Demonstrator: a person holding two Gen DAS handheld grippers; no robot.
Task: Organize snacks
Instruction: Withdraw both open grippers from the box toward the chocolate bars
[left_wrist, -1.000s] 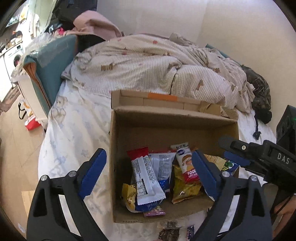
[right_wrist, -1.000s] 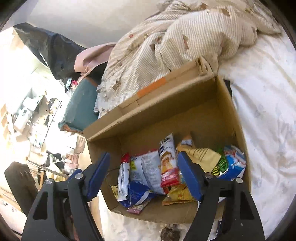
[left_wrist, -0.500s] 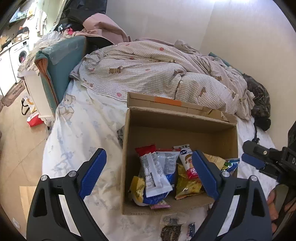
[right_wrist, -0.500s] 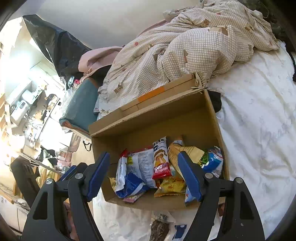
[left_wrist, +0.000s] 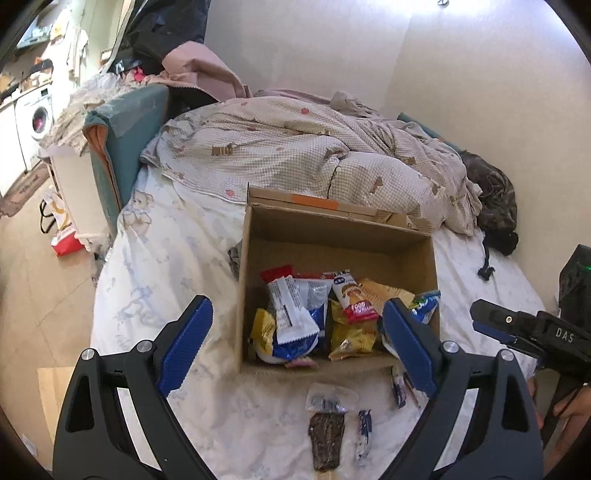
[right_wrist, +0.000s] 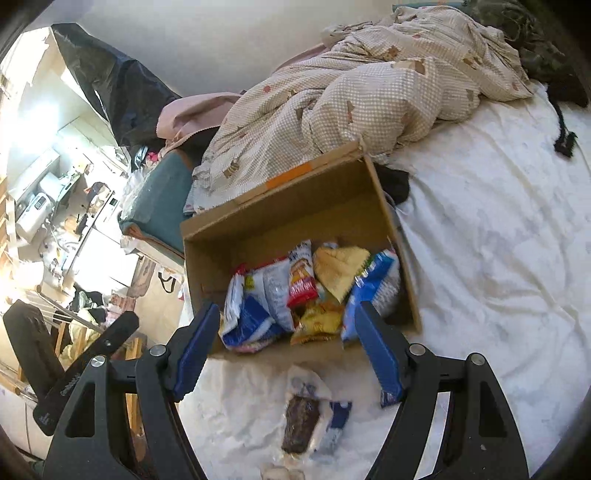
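Observation:
An open cardboard box (left_wrist: 332, 229) (right_wrist: 280, 218) sits on the white bed sheet and holds several snack packets (left_wrist: 317, 314) (right_wrist: 306, 288). In front of the box, a dark snack bar in a clear wrapper (left_wrist: 327, 432) (right_wrist: 301, 424) lies on the sheet beside a small blue packet (left_wrist: 364, 432) (right_wrist: 338, 417). Another small packet (left_wrist: 399, 387) lies near the box's front right corner. My left gripper (left_wrist: 299, 347) hangs open above the box's near edge, nothing between its fingers. My right gripper (right_wrist: 286, 350) is open too and empty, also over the near edge.
A rumpled checked duvet (left_wrist: 314, 155) (right_wrist: 369, 96) is heaped behind the box. A teal headboard (left_wrist: 125, 147) stands at the left, with the floor and a red bag (left_wrist: 66, 240) beyond the bed edge. Dark clothing (left_wrist: 491, 206) lies far right. White sheet (right_wrist: 498, 240) spreads to the right.
Both grippers have drawn back and up from the box. The box looks smaller, and the loose packets on the sheet in front of it have come into view.

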